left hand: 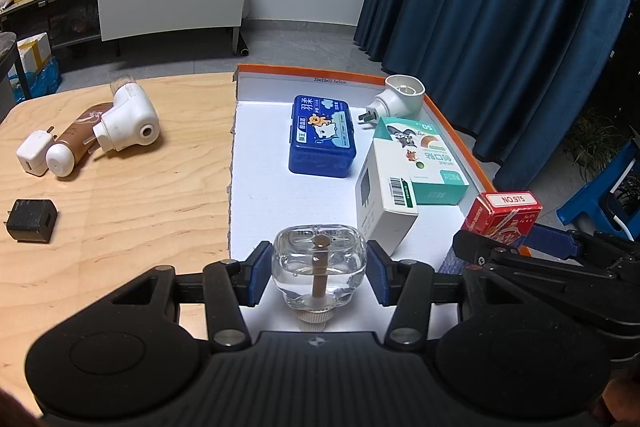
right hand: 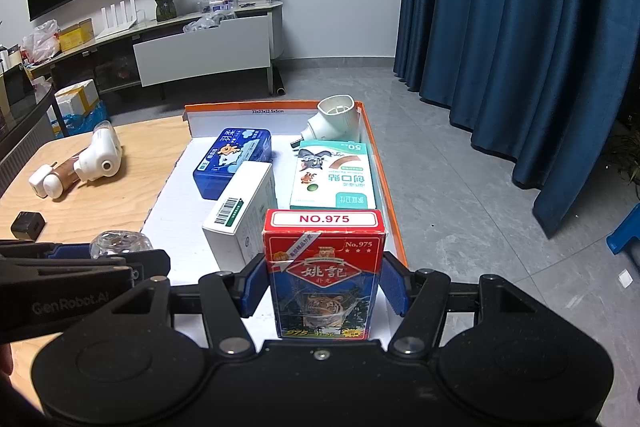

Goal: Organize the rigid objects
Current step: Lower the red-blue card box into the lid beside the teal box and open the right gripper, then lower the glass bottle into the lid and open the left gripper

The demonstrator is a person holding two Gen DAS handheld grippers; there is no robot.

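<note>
Nearest our lenses sit the two grippers: our left gripper (left hand: 318, 273) has its blue pads pressed on a clear glass bottle (left hand: 319, 264) with a brown wick, and our right gripper (right hand: 326, 281) is clamped on a red playing-card box (right hand: 325, 273) marked NO.975, held upright low in the right wrist view.

Behind them, at the centre of both frames, we see the white tray with an orange rim (left hand: 460, 131) on the wooden table (left hand: 120, 195). Inside it, the white carton with a barcode (left hand: 386, 193) leans against the teal plaster box (left hand: 430, 163), directly ahead of the card box and blocking the tray's right side. A blue lidded case (left hand: 322, 139) lies to their left, and a white plug-in heater (left hand: 400, 99) rests in the tray's upper right corner.

At the left of the left wrist frame, on bare wood, lie a second white heater (left hand: 128, 123), touching a brown tube (left hand: 78, 143), a white charger (left hand: 32, 151) and, nearer us, a black charger (left hand: 32, 221).
</note>
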